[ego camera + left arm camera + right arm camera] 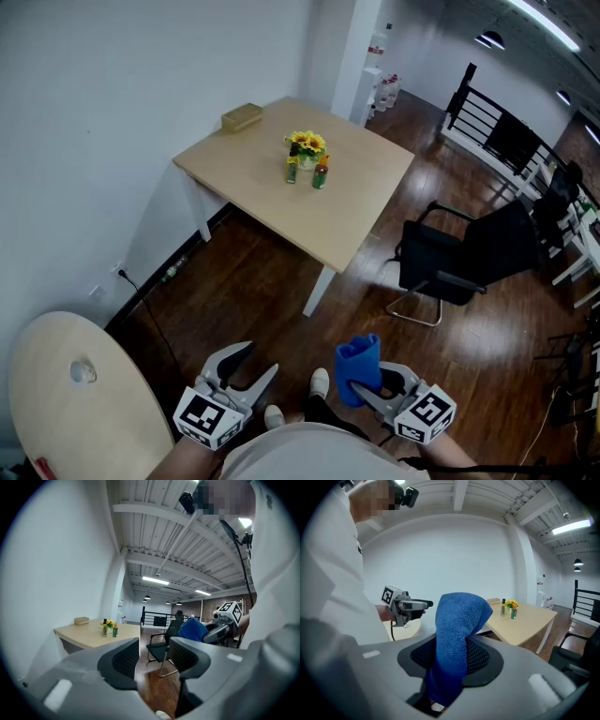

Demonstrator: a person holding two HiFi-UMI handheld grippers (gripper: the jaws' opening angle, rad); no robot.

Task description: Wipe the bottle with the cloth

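Observation:
Two small green bottles [321,175] stand beside a pot of yellow flowers [307,145] on the light wooden table [356,202], far ahead of both grippers. My right gripper [375,389] is shut on a blue cloth [359,370], which sticks up from between its jaws. In the right gripper view the cloth [459,630] drapes over the pads, and the bottles [513,613] are small in the distance. My left gripper [251,373] is open and holds nothing. In the left gripper view its fingers [126,656] frame the distant bottles [115,631] and the cloth [192,629].
A tan box [241,116] sits at the table's far corner. A black office chair [459,258] stands right of the table on the dark wood floor. A round light tabletop [75,394] is at my lower left, by the white wall. A black railing [497,131] runs behind.

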